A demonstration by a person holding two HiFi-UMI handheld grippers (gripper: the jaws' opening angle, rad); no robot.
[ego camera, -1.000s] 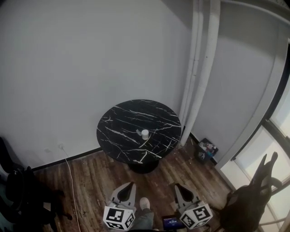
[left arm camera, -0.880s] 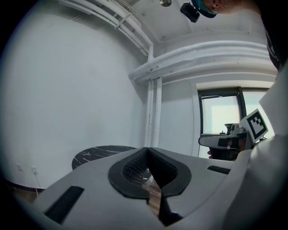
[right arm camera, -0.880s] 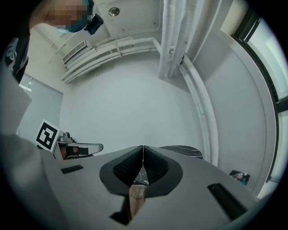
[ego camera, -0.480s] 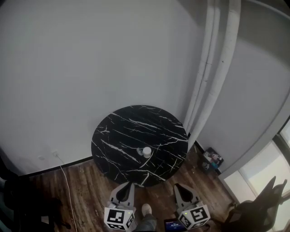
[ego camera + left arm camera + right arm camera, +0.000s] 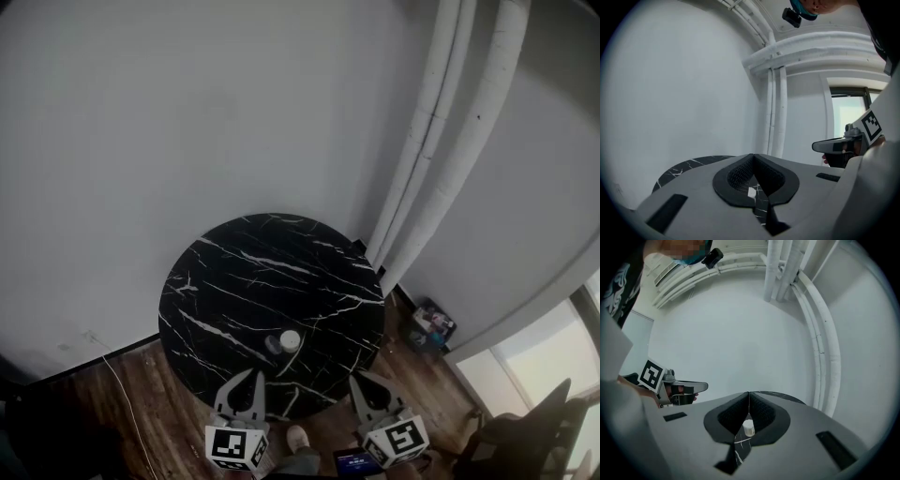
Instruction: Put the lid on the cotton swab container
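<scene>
A small white cotton swab container (image 5: 292, 340) stands on the near part of a round black marble table (image 5: 244, 281). A small dark lid (image 5: 273, 344) lies just to its left, touching or nearly so. My left gripper (image 5: 251, 374) and right gripper (image 5: 357, 379) hover at the table's near edge, short of both things, each shut and holding nothing. In the right gripper view the container (image 5: 748, 429) shows through the gap behind the shut jaws. In the left gripper view only a white speck (image 5: 752, 191) of it shows.
White pipes (image 5: 441, 141) run up the wall behind the table on the right. A box of small items (image 5: 430, 323) sits on the wooden floor by the pipes. A cable (image 5: 114, 377) trails on the left, and a dark chair (image 5: 525, 431) stands at the lower right.
The view has closed in on the table: it sits lower and nearer, and the gripper tips now reach its near edge. Both grippers stay shut.
</scene>
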